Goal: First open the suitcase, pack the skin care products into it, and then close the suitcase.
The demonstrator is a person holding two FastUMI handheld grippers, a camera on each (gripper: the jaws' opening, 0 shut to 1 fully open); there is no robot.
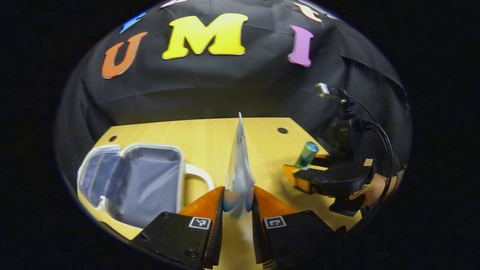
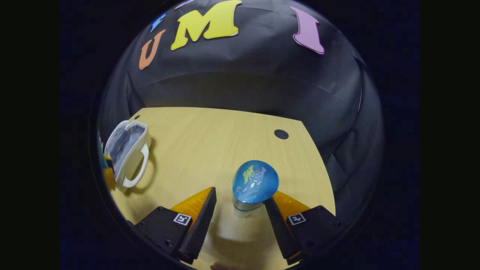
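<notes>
Left claw clamps flat sachet | right claw apart around round-capped bottle

The left gripper is held level above the wooden table, its fingers pressed flat against both faces of a thin sachet kept upright on edge. The right gripper is angled down toward the same table, its jaws spread, with a blue-capped bottle standing between them, untouched on the near side. A hand is seen wrapped around the right gripper's grip.
</notes>
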